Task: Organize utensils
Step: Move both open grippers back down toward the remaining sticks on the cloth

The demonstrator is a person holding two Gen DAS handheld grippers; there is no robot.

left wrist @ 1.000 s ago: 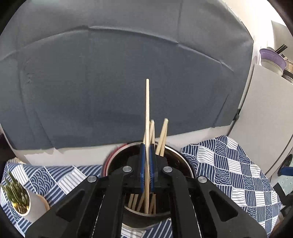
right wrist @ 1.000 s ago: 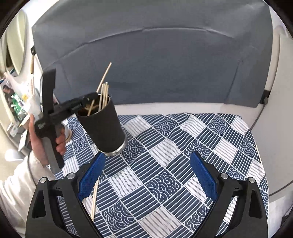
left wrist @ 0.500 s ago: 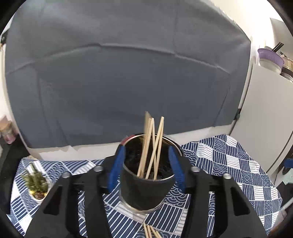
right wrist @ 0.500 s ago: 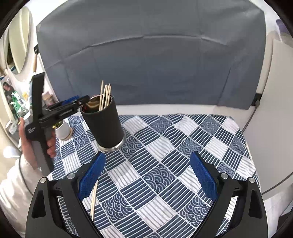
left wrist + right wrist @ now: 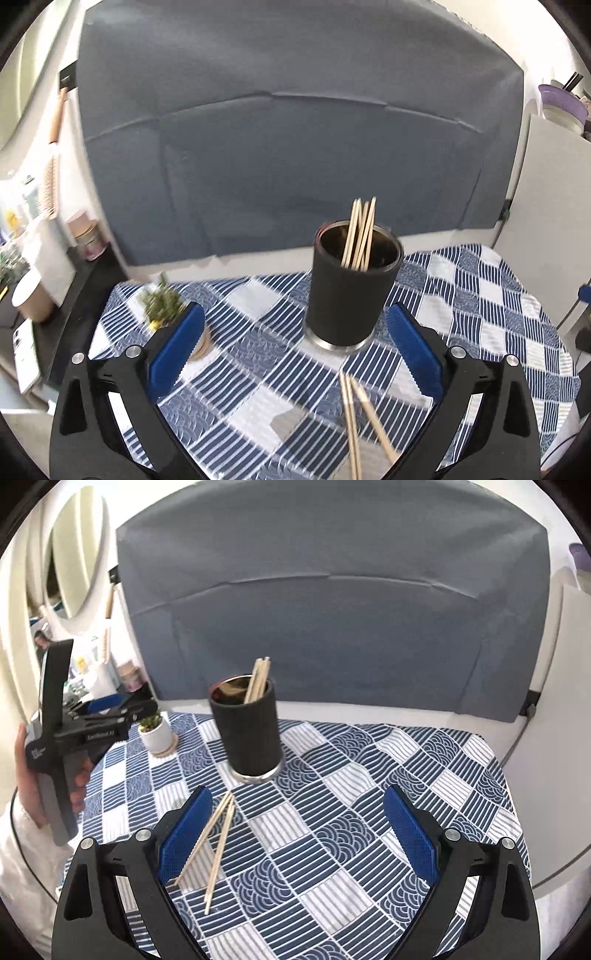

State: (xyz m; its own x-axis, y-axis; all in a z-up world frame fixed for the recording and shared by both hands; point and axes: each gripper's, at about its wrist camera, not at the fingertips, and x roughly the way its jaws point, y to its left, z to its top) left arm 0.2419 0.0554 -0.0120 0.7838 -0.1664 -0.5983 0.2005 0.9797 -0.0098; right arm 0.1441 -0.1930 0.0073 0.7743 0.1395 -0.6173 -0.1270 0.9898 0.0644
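left claw point(image 5: 295, 347) just opened, empty | right claw point(image 5: 297, 825) open, empty | risk: bumping cup point(image 5: 249, 727) spills sticks point(image 5: 218, 845)

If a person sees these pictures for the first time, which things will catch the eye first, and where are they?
The black cup stands upright near the middle of the blue patterned tablecloth, with wooden chopsticks sticking out of its top. In front of it, a few loose chopsticks lie flat on the cloth, close to the open right gripper. A small potted plant sits to the cup's left in the right wrist view.
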